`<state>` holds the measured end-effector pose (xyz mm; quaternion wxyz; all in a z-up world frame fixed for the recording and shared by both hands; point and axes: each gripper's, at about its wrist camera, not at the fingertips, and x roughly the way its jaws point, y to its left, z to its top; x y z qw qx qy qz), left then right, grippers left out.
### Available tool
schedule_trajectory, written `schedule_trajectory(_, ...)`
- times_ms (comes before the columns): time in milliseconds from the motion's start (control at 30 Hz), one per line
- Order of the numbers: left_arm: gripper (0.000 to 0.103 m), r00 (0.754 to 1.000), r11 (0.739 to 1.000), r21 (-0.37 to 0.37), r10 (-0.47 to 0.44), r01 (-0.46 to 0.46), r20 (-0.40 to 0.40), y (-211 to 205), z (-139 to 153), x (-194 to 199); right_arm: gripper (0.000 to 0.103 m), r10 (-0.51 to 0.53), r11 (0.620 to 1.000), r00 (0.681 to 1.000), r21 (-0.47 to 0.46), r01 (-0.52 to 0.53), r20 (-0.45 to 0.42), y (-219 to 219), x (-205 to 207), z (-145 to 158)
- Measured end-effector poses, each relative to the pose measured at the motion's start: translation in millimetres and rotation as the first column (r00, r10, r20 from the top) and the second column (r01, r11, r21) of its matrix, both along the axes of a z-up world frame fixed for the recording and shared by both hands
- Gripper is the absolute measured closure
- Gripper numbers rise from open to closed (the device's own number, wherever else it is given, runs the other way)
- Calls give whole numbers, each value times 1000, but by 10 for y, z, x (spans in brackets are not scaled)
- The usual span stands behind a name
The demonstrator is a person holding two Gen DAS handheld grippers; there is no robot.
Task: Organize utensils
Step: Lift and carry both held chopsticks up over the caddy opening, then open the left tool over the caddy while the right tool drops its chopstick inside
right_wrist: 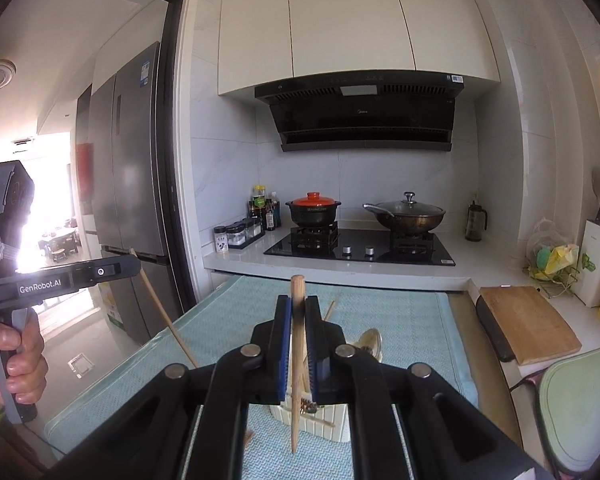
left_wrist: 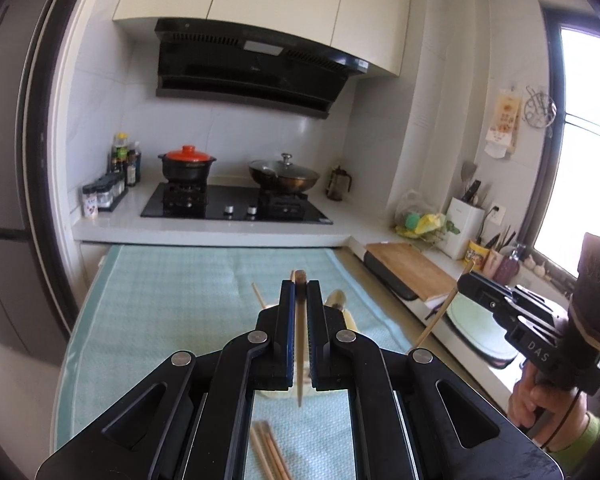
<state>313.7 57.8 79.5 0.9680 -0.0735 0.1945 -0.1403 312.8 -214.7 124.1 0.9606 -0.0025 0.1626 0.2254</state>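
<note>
Kitchen: white worktop (right_wrist: 480, 264) running round a corner, black hob (right_wrist: 360, 246) under a dark hood (right_wrist: 364, 116), pale wall cupboards above.
Hob: a black pot with a red lid (right_wrist: 314, 210) on the left burner, a lidded wok (right_wrist: 406, 214) on the right.
Mat: a light blue-green cloth (left_wrist: 172, 292) covers the surface below both claws.
Left claw (left_wrist: 299, 280): jaws closed on one wooden chopstick (left_wrist: 299, 352) — it stands nearly upright between the blue pads, thin end pointing down, clear of the cloth.
Right claw (right_wrist: 298, 300): jaws likewise closed on a second chopstick (right_wrist: 297, 360), blunt end poking up above the pads, tip hanging over a white ribbed holder (right_wrist: 332, 420).
Holder: sits on the cloth just below the claws; a spoon (right_wrist: 370, 340) stands in it.
Loose chopsticks (left_wrist: 266, 452): a few lie flat on the cloth, near the bottom of the left view.
Side worktop: a wooden cutting board (right_wrist: 528, 322) and a white knife block (right_wrist: 598, 260).
Hands: each grips a claw handle — the right hand (left_wrist: 540, 400) shows in the left view.
</note>
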Motion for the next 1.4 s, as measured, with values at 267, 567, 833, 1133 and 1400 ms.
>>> schedule_trajectory(267, 100, 994, 999, 26, 43, -46, 101, -248, 208, 350, 96, -50, 999, 993, 4, 50, 107, 70, 328, 290)
schedule_trajectory(567, 100, 999, 998, 47, 44, -45, 23, -508, -155, 903, 96, -67, 997, 996, -26, 69, 55, 111, 957, -99)
schedule_trajectory(833, 100, 988, 996, 61, 79, -72, -136, -531, -647, 1348, 96, -52, 996, 992, -80, 43, -111, 220, 1398, -669)
schedule_trajectory(1133, 79, 954, 991, 73, 125, -108, -274, -513, -779, 1629, 57, -56, 997, 947, -60, 39, -316, 322, 1830, -981)
schedule_trajectory(1400, 28, 968, 984, 140, 141, -113, -206, -143, -497, 1076, 50, -47, 998, 987, -37, 42, -152, 96, 1271, -445)
